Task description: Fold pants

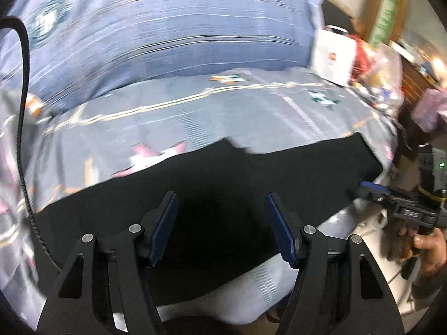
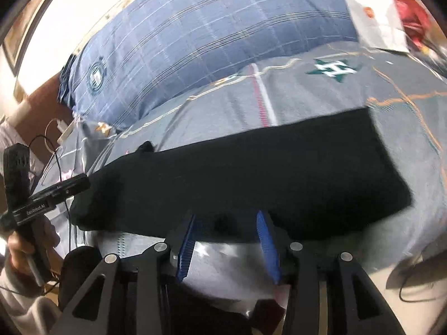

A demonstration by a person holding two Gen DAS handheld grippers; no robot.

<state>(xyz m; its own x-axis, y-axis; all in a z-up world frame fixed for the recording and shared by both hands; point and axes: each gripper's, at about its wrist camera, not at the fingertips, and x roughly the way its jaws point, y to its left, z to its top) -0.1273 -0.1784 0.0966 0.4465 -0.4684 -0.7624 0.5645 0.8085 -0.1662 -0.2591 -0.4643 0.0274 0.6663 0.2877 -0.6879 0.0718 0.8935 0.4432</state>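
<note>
The black pants (image 1: pixel 223 184) lie flat in a long folded strip across the grey patterned bedsheet (image 1: pixel 251 111). My left gripper (image 1: pixel 222 203) is open, its blue pads just above the pants' near edge with nothing between them. My right gripper (image 2: pixel 226 217) is open at the near edge of the pants (image 2: pixel 251 167), holding nothing. The right gripper shows at the right edge of the left wrist view (image 1: pixel 368 189). The left gripper shows at the left of the right wrist view (image 2: pixel 81 181), by the end of the pants.
A large blue plaid pillow (image 1: pixel 167 28) lies behind the pants. A white bag (image 1: pixel 332 55) and red clutter (image 1: pixel 366 55) sit at the far right of the bed. A black cable (image 1: pixel 22 111) hangs at the left. A white charger (image 2: pixel 64 131) lies by the pillow.
</note>
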